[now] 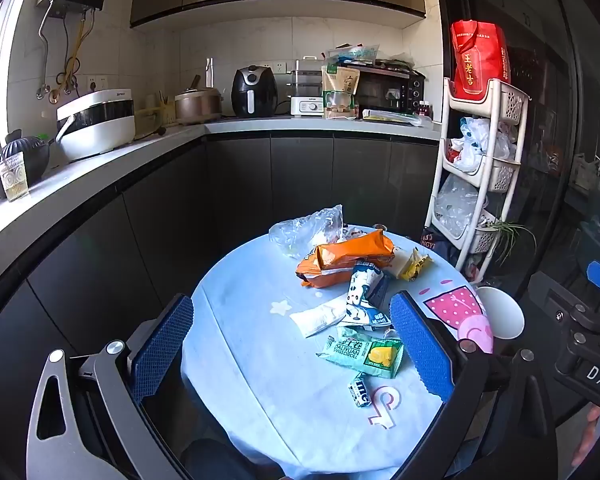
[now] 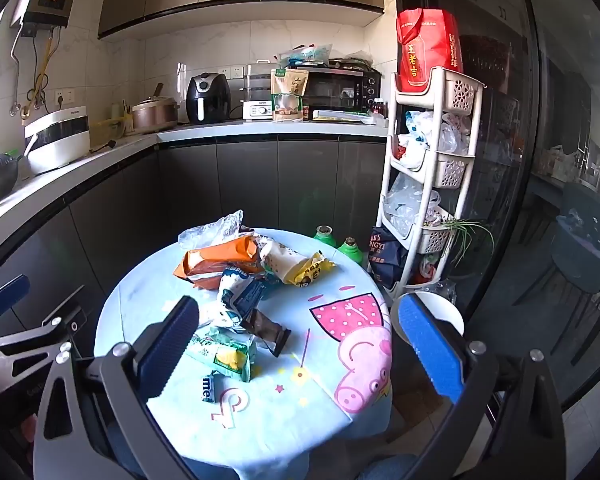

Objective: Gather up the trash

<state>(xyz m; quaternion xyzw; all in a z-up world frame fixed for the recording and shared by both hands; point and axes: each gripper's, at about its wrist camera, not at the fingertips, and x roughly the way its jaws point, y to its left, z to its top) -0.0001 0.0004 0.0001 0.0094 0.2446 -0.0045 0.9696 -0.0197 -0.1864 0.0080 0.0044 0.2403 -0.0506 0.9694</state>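
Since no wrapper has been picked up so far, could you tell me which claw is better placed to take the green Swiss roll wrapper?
Probably the left claw: open, with the green Swiss roll wrapper between its fingers. The right claw, also open, has the wrapper beside its left finger.

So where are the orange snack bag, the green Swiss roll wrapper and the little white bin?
orange snack bag [image 1: 352, 254], left wrist view, middle of its top face.
green Swiss roll wrapper [image 1: 360, 354], left wrist view, printed front.
white bin [image 1: 502, 312], left wrist view, its inner wall.
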